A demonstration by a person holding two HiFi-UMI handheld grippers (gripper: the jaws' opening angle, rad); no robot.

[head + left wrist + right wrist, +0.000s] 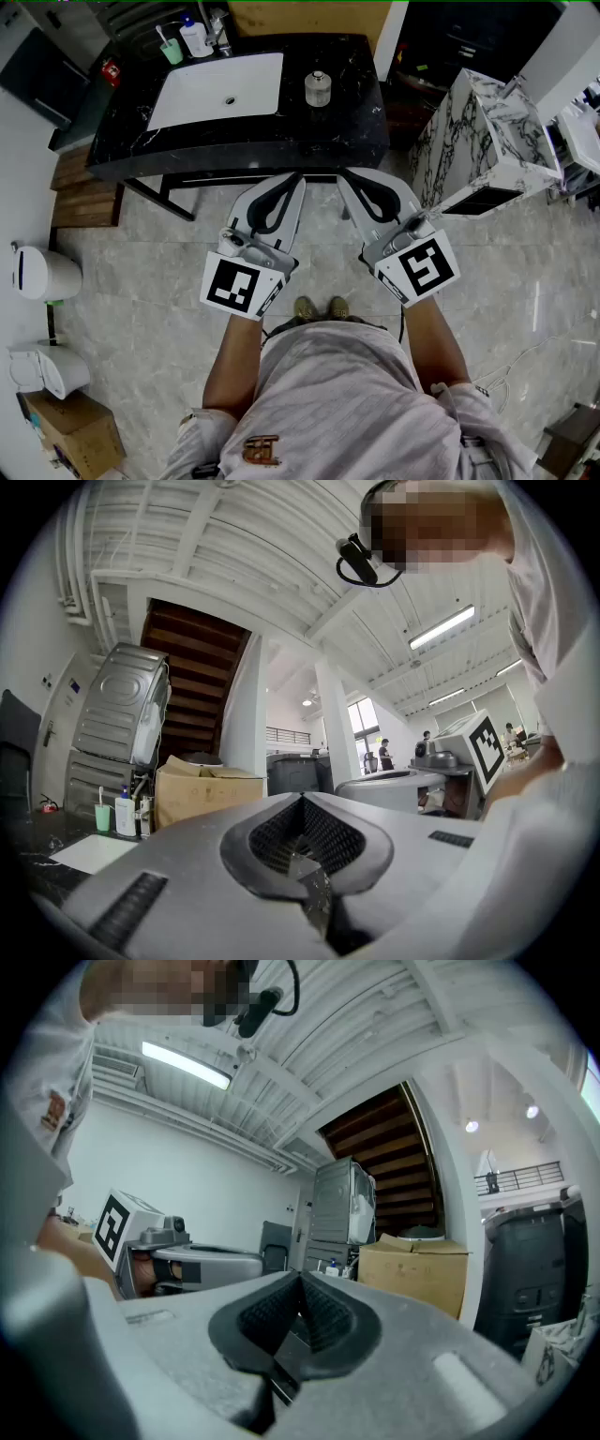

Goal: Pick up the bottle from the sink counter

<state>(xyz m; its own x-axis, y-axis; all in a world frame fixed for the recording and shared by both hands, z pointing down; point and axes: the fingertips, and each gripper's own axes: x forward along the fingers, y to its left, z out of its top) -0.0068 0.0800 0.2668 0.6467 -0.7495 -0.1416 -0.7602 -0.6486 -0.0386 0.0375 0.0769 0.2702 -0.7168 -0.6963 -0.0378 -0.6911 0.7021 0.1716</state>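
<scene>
Only the head view shows the bottle (318, 88). It stands upright on the black table (361, 127), cap up and long axis vertical, well ahead of my left gripper (298, 178) and right gripper (343, 178), roughly between their tips. Both gripper views tilt up toward the ceiling (187, 536) and the staircase (380, 1152). Each gripper's jaws are pressed together, holding nothing.

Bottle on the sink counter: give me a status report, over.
Left gripper shut, empty; right gripper shut, empty. Bottle upright on counter, right of sink, untouched. Nothing between grippers and it.
</scene>
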